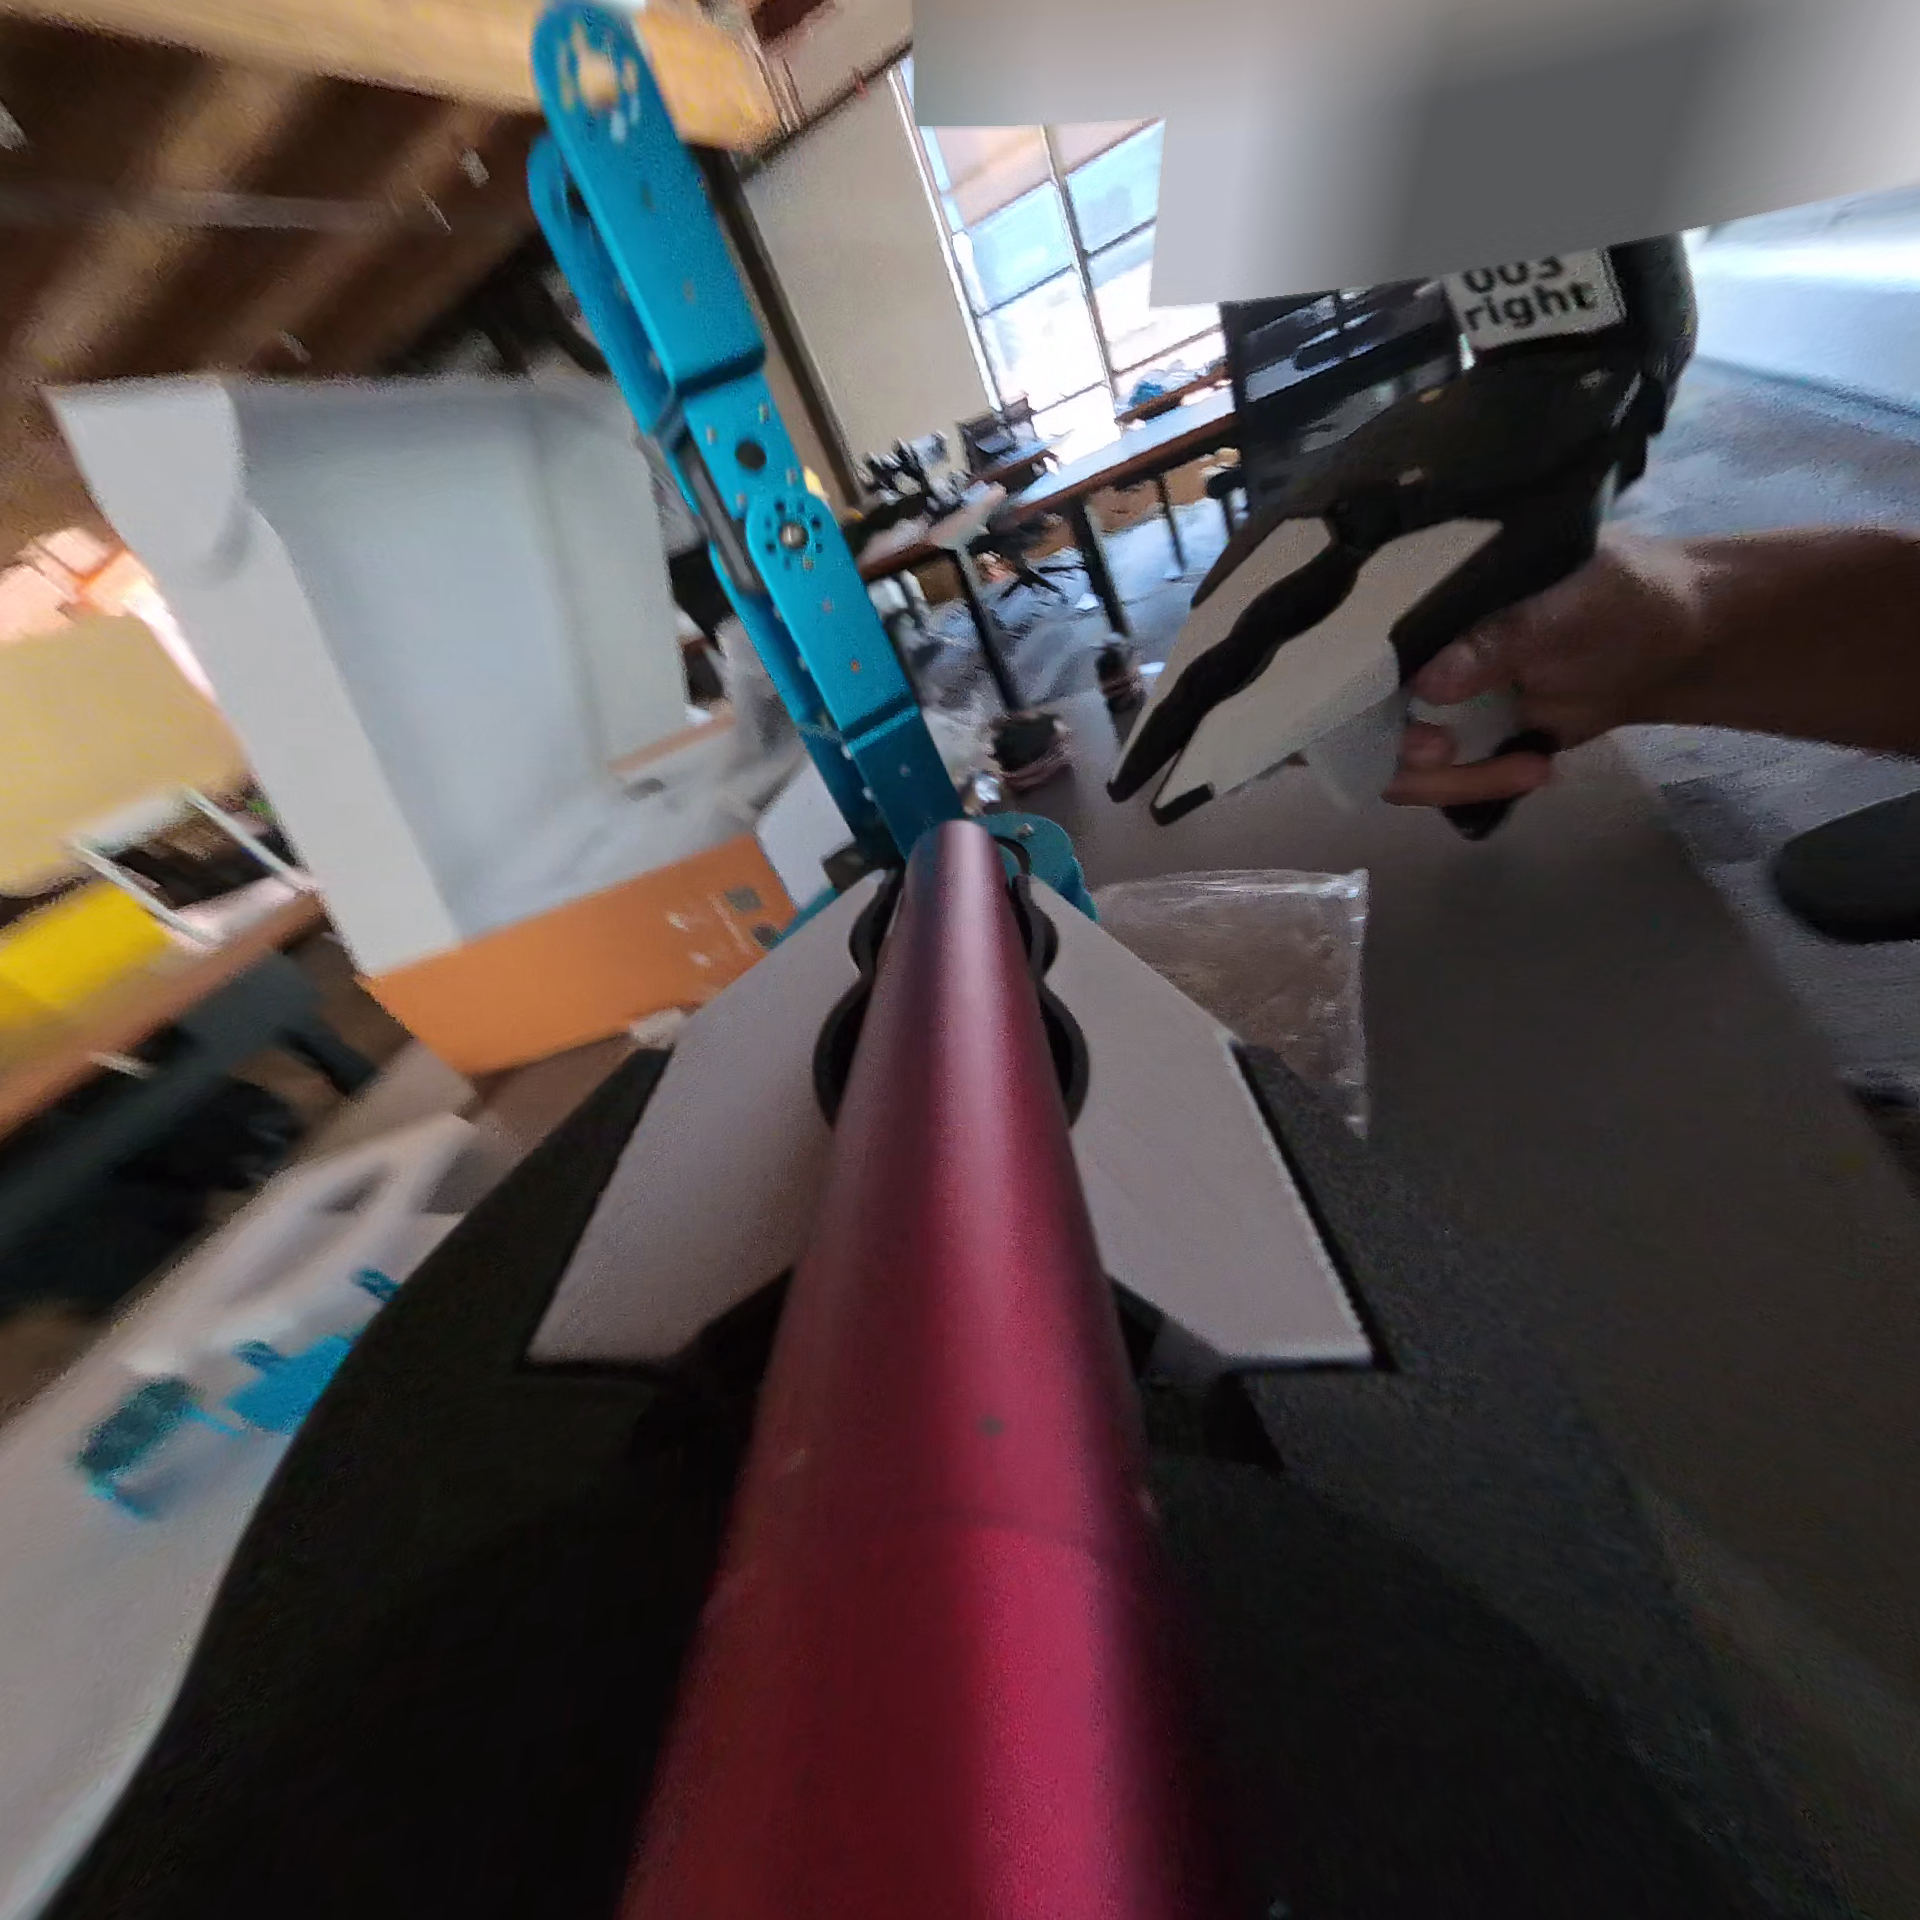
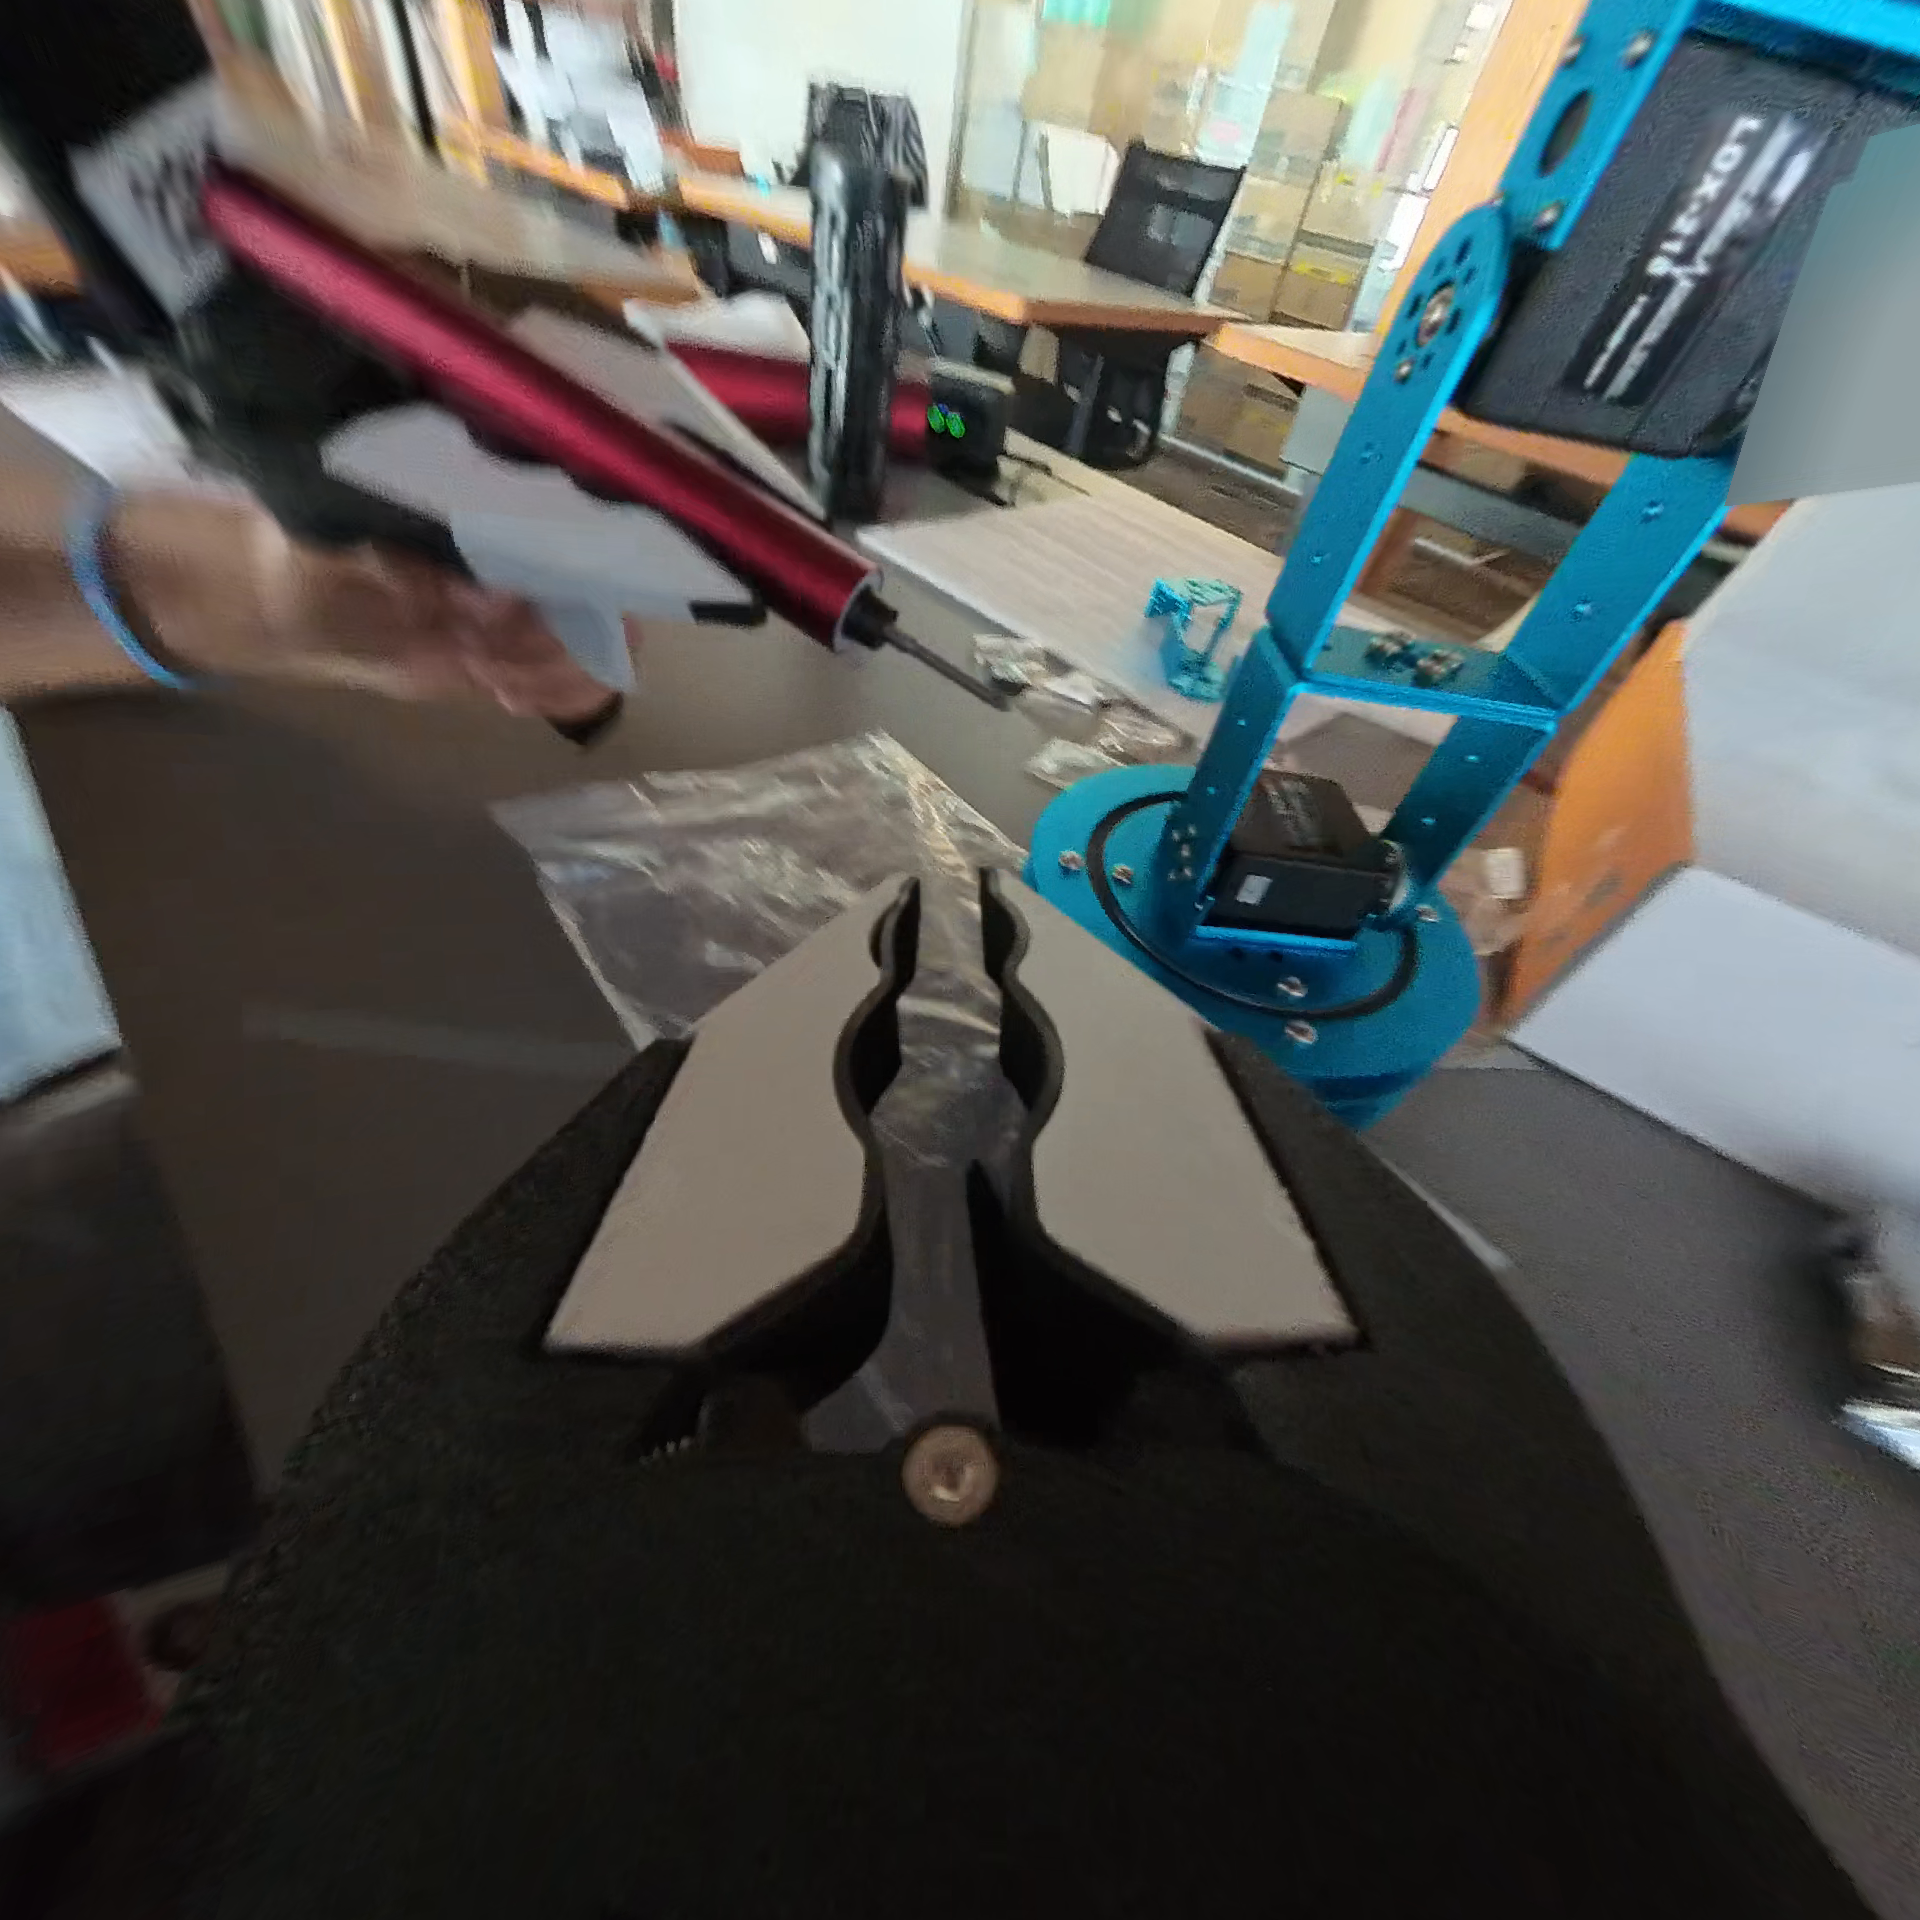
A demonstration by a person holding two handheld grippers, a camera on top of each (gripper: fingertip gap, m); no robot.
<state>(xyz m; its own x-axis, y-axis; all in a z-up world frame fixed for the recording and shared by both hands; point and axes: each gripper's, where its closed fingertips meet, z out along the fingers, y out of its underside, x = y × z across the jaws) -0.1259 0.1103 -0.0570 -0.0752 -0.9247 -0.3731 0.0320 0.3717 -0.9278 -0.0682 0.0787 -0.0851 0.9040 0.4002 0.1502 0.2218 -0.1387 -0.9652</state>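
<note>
My left gripper (image 1: 956,883) is shut on a red cylindrical electric screwdriver (image 1: 935,1351) that runs forward between the fingers. In the right wrist view the screwdriver (image 2: 540,416) shows its thin bit (image 2: 935,665) pointing down toward the table, short of the blue metal robot arm (image 2: 1351,582). The arm's round base (image 2: 1247,956) stands on the table, and the arm rises just beyond the screwdriver's tip in the left wrist view (image 1: 707,343). My right gripper (image 2: 951,894) is empty, its fingers a narrow gap apart, over a clear plastic bag (image 2: 727,831), left of the base.
A white and orange box (image 2: 1766,831) stands behind the arm, also in the left wrist view (image 1: 416,623). Small blue brackets (image 2: 1195,634) and little bags of parts (image 2: 1091,727) lie on the dark table (image 2: 312,935). Desks and boxes fill the background. Tip to tip, the grippers are about 8 cm apart.
</note>
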